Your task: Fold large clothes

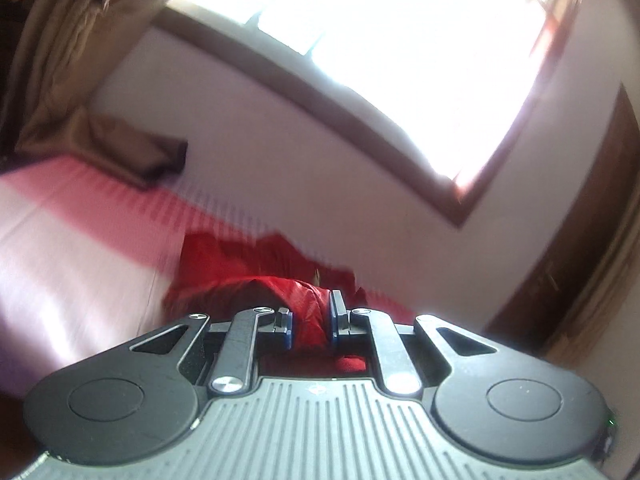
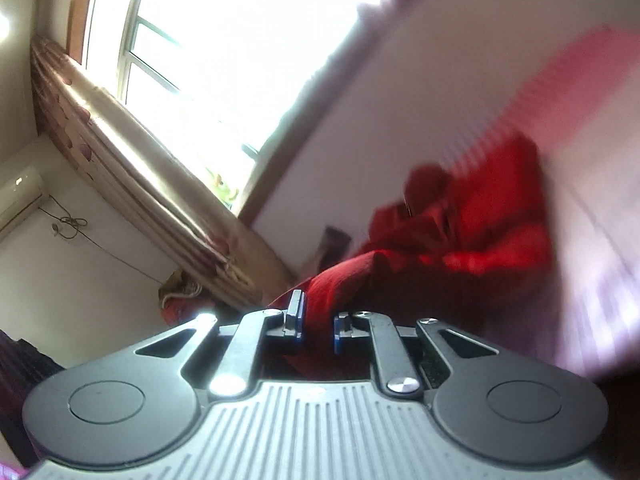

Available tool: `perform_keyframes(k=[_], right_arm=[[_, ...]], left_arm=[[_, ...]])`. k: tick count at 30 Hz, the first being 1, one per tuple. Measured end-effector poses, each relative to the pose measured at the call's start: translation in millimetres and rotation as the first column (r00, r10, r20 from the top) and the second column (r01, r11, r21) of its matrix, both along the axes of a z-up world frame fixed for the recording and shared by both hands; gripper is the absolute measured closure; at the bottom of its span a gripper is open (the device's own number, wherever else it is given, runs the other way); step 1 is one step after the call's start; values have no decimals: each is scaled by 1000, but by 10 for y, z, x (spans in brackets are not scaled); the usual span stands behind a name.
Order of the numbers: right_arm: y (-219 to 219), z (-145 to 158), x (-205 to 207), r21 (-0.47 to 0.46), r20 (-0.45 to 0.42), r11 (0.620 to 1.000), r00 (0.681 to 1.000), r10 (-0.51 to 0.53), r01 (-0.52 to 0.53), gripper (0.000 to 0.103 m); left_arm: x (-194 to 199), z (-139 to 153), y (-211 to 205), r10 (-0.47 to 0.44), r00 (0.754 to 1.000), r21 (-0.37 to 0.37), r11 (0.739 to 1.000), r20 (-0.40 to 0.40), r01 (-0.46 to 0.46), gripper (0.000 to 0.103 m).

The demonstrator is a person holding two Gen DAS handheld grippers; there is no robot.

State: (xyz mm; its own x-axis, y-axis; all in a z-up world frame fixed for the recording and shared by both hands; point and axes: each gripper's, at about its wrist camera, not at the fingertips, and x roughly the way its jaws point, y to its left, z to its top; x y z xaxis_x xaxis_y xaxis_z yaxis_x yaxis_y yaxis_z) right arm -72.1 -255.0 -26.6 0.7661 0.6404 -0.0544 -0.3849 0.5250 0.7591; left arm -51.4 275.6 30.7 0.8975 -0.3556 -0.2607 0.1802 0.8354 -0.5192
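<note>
A red garment (image 1: 240, 264) lies bunched on a pink bed sheet (image 1: 60, 240) by the wall. My left gripper (image 1: 311, 324) is shut on a fold of this red cloth, which fills the gap between its blue pads. In the right wrist view the same red garment (image 2: 472, 236) trails from a heap on the bed toward me. There my right gripper (image 2: 318, 330) is shut on another red fold pinched between its pads. Both views are blurred and tilted.
A bright window (image 1: 380, 52) with a brown frame fills the wall behind the bed. A brown pillow (image 1: 132, 148) sits at the bed's far end. Patterned curtains (image 2: 140, 176) hang by the window (image 2: 224, 40), with an air conditioner (image 2: 20, 196) on the side wall.
</note>
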Motion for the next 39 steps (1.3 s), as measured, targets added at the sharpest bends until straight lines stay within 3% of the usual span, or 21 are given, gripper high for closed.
perform_keyframes(k=[5, 10, 15, 17, 19, 21, 22, 23, 24, 25, 27, 29, 30, 32, 34, 35, 37, 39], right_arm=[[-39, 290, 690, -56, 24, 997, 999, -42, 44, 90], [-176, 254, 1483, -49, -52, 993, 992, -111, 108, 90], [-199, -35, 2188, -75, -152, 983, 972, -178, 168, 90], [-204, -223, 2425, -69, -212, 981, 958, -195, 184, 89], [-209, -408, 2608, -47, -267, 977, 940, -214, 210, 89], [-260, -576, 2708, -10, -302, 973, 927, -222, 230, 88], [-296, -628, 2729, 16, -317, 971, 922, -220, 237, 86], [-322, -683, 2740, 54, -340, 967, 915, -218, 251, 83], [-341, -680, 2731, 83, -354, 963, 911, -213, 258, 80], [-355, -684, 2704, 109, -355, 959, 911, -208, 262, 77], [-369, -586, 2566, 126, -313, 952, 922, -228, 278, 61], [-341, -424, 2435, 69, -252, 948, 925, -284, 310, 50], [-281, -294, 2348, 5, -188, 947, 930, -315, 322, 50], [-39, -20, 2230, -149, -47, 946, 953, -299, 289, 50], [305, 187, 2192, -313, 51, 919, 970, -236, 240, 50], [515, 259, 2202, -391, 92, 899, 980, -175, 197, 51], [935, 330, 2257, -543, 131, 827, 987, -92, 149, 51], [1283, 313, 2396, -657, 130, 747, 991, -13, 96, 57]], left_arm=[[809, 237, -105, 66, 998, 18, 998, -4, -66, 87], [1730, 168, -201, 142, 987, 64, 988, -71, -138, 86], [2478, -148, -345, 183, 974, 124, 978, -136, -167, 84], [2669, -303, -404, 200, 968, 154, 972, -154, -176, 75], [2808, -432, -432, 207, 966, 173, 968, -158, -180, 72], [2900, -519, -417, 212, 963, 161, 969, -166, -185, 61], [2925, -537, -402, 222, 962, 150, 969, -161, -199, 42], [2900, -523, -407, 241, 960, 156, 963, -142, -219, 17], [2879, -498, -404, 272, 955, 172, 953, -114, -251, 7], [2805, -444, -422, 307, 950, 185, 938, -61, -291, 0], [2696, -366, -452, 298, 955, 209, 933, 12, -294, 0], [2644, -289, -543, 223, 975, 267, 938, 24, -221, 6], [2615, -267, -604, 186, 982, 287, 939, 28, -186, 10], [2533, -243, -810, 112, 992, 356, 926, 49, -122, 23], [2501, -258, -1048, 55, 997, 424, 903, 54, -73, 37], [2512, -272, -1145, 31, 998, 447, 893, 49, -50, 47], [2584, -321, -1346, -13, 999, 493, 870, 30, -3, 50], [2691, -383, -1517, -29, 999, 571, 821, 33, 5, 50]])
